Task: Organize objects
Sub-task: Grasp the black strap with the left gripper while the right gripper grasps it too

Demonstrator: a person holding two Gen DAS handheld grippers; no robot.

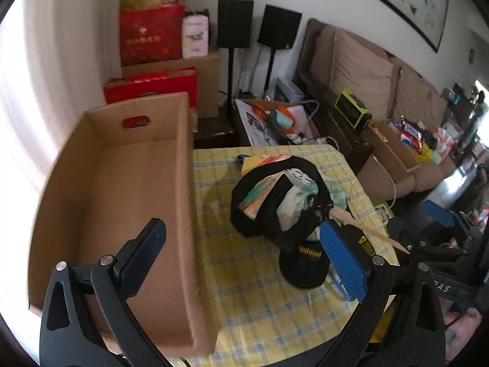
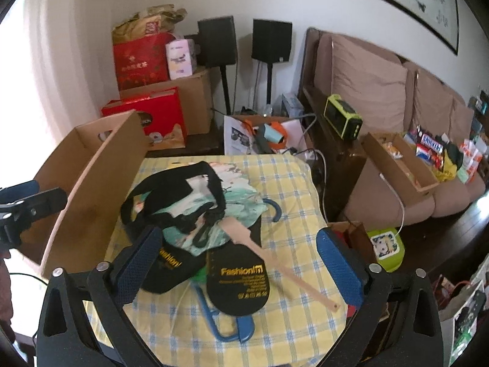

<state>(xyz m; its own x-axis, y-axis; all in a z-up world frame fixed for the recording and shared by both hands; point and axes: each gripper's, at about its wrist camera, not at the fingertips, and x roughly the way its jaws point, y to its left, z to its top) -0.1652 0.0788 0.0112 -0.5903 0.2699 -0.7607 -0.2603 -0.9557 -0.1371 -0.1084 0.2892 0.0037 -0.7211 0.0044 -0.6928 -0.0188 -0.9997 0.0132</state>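
Left gripper (image 1: 241,257) jaws spread, cardboard box (image 1: 128,189) wall between them, right gripper (image 2: 241,263) jaws spread, black cap (image 2: 171,266), insole (image 2: 241,278), wooden fan (image 2: 244,232) heaped between them on checked worktop (image 2: 293,214)

A matt brown cardboard box (image 1: 122,183) is seen beside a checked cloth table cover (image 2: 275,183), on which matt black insoles (image 2: 241,278), a smooth wooden fan handle (image 2: 275,260) and blue plastic hangers (image 2: 226,321) are laid.
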